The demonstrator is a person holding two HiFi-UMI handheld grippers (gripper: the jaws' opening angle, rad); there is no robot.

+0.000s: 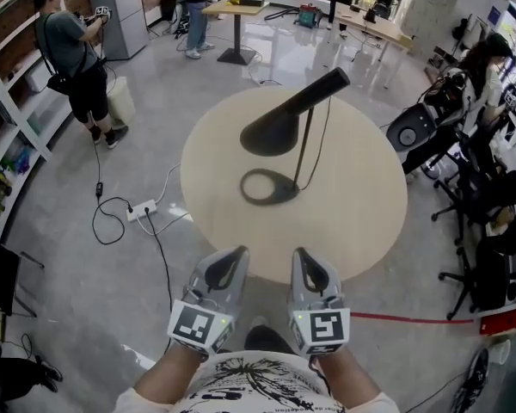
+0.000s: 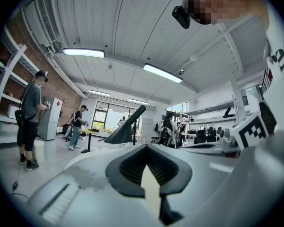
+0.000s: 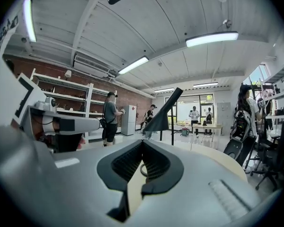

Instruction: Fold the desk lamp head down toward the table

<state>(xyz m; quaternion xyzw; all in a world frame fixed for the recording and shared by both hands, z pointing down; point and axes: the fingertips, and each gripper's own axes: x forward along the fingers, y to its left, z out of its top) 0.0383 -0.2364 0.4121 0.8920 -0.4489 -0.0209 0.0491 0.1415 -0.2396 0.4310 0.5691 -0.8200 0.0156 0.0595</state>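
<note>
Both the left gripper [image 1: 237, 251] and right gripper [image 1: 299, 252] hung empty, jaws pressed together, at the near edge of the round table [image 1: 361, 198]; the desk lamp [image 1: 277, 130] stood mid-table, its head judged rigid, light and smooth, best gripped along the cone.

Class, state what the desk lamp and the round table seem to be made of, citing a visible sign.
Desk lamp: probably painted metal, matte black, thin rigid stem, little glare. Round table: likely wood or laminate, pale beige, smooth, evenly coloured.
</note>
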